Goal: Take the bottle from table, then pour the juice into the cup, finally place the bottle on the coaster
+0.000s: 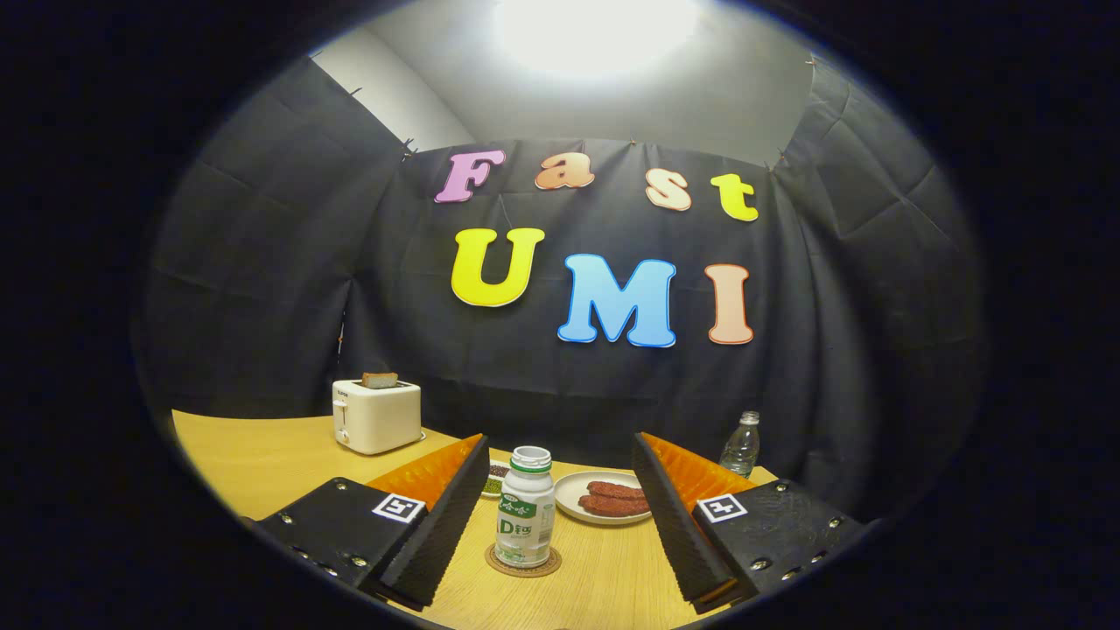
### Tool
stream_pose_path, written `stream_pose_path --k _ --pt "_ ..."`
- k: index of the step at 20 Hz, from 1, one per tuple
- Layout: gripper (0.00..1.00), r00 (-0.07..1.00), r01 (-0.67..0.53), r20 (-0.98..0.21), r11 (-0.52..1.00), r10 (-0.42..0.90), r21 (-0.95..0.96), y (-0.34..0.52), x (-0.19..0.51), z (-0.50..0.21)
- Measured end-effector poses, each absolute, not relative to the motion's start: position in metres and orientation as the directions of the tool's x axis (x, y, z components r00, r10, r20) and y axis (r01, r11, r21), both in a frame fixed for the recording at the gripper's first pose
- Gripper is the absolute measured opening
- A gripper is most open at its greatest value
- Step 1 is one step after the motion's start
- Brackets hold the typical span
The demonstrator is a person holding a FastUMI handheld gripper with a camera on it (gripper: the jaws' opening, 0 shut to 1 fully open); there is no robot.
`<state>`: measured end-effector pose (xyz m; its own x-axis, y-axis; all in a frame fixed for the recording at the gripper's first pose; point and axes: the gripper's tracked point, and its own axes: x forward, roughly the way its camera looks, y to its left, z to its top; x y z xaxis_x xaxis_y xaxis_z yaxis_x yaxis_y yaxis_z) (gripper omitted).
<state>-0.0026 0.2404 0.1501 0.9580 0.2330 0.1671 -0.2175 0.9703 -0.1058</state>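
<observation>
One bottle (525, 507) stands upright on the coaster (523, 563) on the tabletop (262, 464), between the spread fingers of the claw (560, 516), which hangs open and touches nothing. Behind it lie a plate of sausages (604, 499), a small dish (496, 478), a toaster (376, 416) and a water bottle (741, 444). Judging by the gaps, any sideways drift while drawing back could clip the bottle and topple it.

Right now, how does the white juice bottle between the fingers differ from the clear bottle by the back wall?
The juice bottle is opaque white with a green label; the clear bottle is see-through. The juice bottle stands on a coaster between the open fingers, untouched; the clear bottle stands on the table's far edge beyond them. Both are upright.
</observation>
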Motion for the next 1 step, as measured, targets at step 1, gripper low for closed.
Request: stream_pose_path --k 1 --pt "0.97 0.958 -0.207 0.178 0.973 0.223 -0.106 0.2318 -0.0059 0.1534"
